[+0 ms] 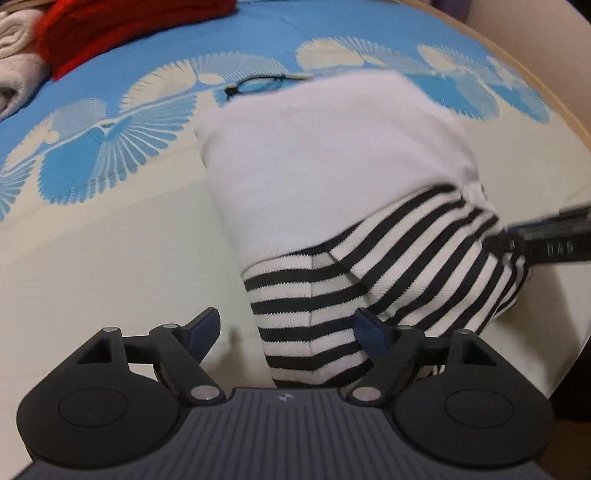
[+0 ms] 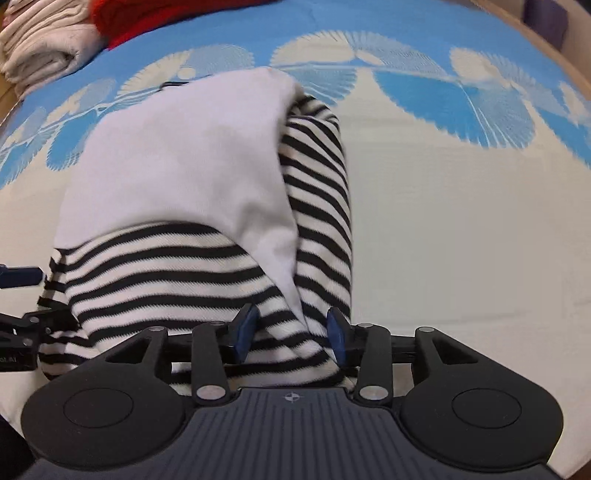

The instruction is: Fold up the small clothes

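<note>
Lying on the bedspread (image 1: 92, 236), the garment (image 1: 332, 177) was bunched into a mound, its white panel on top and its black-and-white striped part toward both cameras.

1. Left gripper (image 1: 288, 326): the jaws stood spread. The striped edge lay between them, nearer the right finger and apparently touching it; the left finger was apart from the cloth, over bare cream bedspread.
2. Right gripper (image 2: 291, 332): the jaws were partly closed around a striped fold with a white edge. Firm pinching could not be confirmed, since a slight gap seemed to remain at each pad.
3. In the left view, the right gripper entered at the right edge and met the striped side of the garment. In the right view, the left gripper (image 2: 18, 295) appeared at the left edge, cut off by the frame.

Open room: cream bedspread extended left of the garment in the left view and right of it in the right view. The blue fan-pattern band ran beyond the garment.

Edges: a pale bed rim (image 1: 546, 85) curved along the upper right.

Obscured items: glasses (image 1: 258, 83) lay behind the garment, partly hidden by it. A red cloth (image 1: 122, 26) and a folded beige cloth (image 1: 16, 62) were cropped at the upper left. The white panel's outline was motion-blurred.
</note>
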### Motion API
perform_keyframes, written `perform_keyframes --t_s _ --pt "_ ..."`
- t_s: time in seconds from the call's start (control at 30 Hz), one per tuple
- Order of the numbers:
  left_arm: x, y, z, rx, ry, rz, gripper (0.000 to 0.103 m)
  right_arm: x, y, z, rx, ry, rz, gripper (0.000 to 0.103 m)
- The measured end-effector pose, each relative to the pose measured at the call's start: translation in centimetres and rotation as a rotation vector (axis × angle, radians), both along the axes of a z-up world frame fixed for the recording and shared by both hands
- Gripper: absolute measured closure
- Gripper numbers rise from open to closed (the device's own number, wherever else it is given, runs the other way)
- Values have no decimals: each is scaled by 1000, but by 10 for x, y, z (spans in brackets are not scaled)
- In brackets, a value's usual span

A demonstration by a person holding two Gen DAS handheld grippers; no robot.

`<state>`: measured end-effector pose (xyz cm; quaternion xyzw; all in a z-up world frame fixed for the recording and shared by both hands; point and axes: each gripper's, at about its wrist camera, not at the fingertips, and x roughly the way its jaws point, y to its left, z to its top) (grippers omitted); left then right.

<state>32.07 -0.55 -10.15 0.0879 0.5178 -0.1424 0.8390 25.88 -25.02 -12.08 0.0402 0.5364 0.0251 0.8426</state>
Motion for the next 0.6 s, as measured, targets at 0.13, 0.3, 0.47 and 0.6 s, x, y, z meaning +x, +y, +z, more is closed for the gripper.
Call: perform_keyframes --t_s 0.13,0.3,0.47,0.6 --pt "-14 2 27 29 -146 61 17 -10 -8 6 -71 32 -32 55" --pt "-34 4 67 -31 -258 128 7 -42 -17 26 -160 -39 -89 54" --pt "-73 6 115 -69 -336 239 1 -95 -14 79 -125 -313 -73 23" --pt "-118 9 139 -81 -355 266 1 -147 -16 105 -101 -465 -69 12"
